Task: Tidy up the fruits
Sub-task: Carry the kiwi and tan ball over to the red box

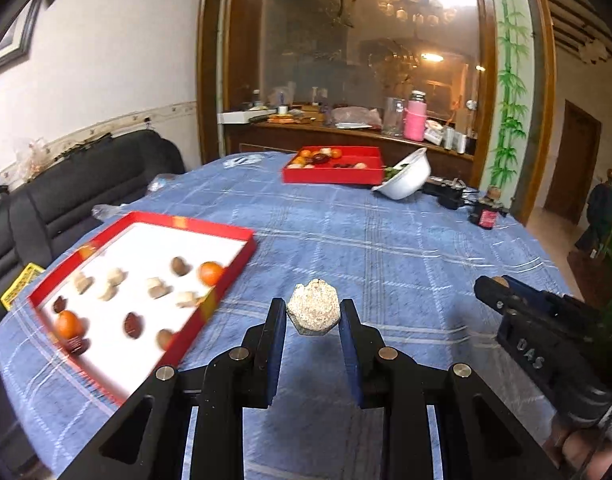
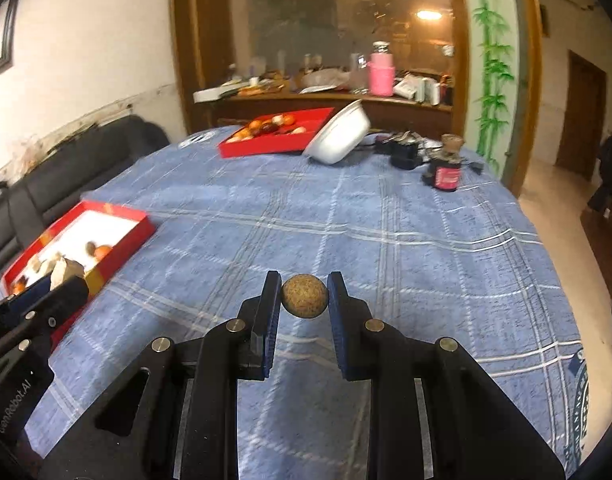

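1. Transport is the step in hand: each gripper carries one piece above the blue checked tablecloth (image 1: 385, 248), with neither piece set down yet.
2. The left gripper (image 1: 313, 314) is narrowed onto a pale, rough-faced lump (image 1: 313, 309), pinched between its two pads and clear of the cloth.
3. The right gripper (image 2: 304, 294) is likewise closed on a brown speckled ball (image 2: 304, 295), gripped at its sides.
4. The near red tray (image 1: 230, 276) lies to the left, just beside the left gripper; it holds oranges, dark pieces and pale pieces spread apart on a white floor.
5. The far red tray (image 1: 329, 178) sits at the table's back edge, touching a tilted white bowl (image 1: 409, 178), and looks well filled.
6. Which tray these two pieces belong in I cannot tell.
7. The next move likely calls for carrying each piece over a free patch of a tray floor, lowering it low before the pads part, since the ball will probably roll if dropped.
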